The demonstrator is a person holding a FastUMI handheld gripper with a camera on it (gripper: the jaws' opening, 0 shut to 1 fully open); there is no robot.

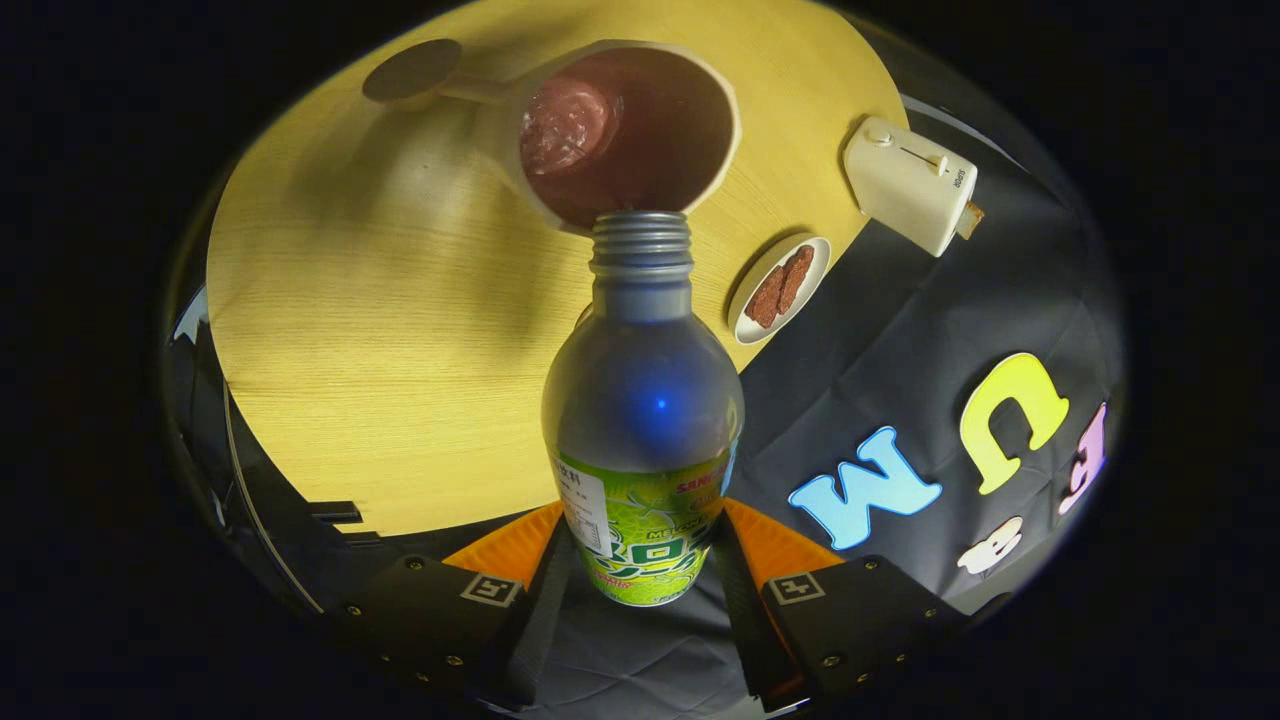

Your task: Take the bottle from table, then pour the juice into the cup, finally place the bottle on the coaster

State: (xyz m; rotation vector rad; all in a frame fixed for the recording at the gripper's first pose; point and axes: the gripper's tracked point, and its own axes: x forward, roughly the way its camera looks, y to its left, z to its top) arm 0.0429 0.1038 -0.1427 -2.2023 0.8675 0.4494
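My gripper (640, 560) is shut on a bottle (642, 400) with a green label, both orange fingers (510, 545) pressing on its lower body. The bottle is tipped forward, its open threaded neck pointing at the rim of a cream cup (630, 130). The cup stands just beyond the bottle's mouth on the round wooden table (380, 330), and its inside looks dark red. A dark round coaster (412, 70) lies on the table beyond the cup, to its left.
A small white plate (779, 288) with brown pieces rests near the table's edge to the right of the bottle. Farther right stands a cream toaster (910, 185). Black cloth hangs past the table's edge.
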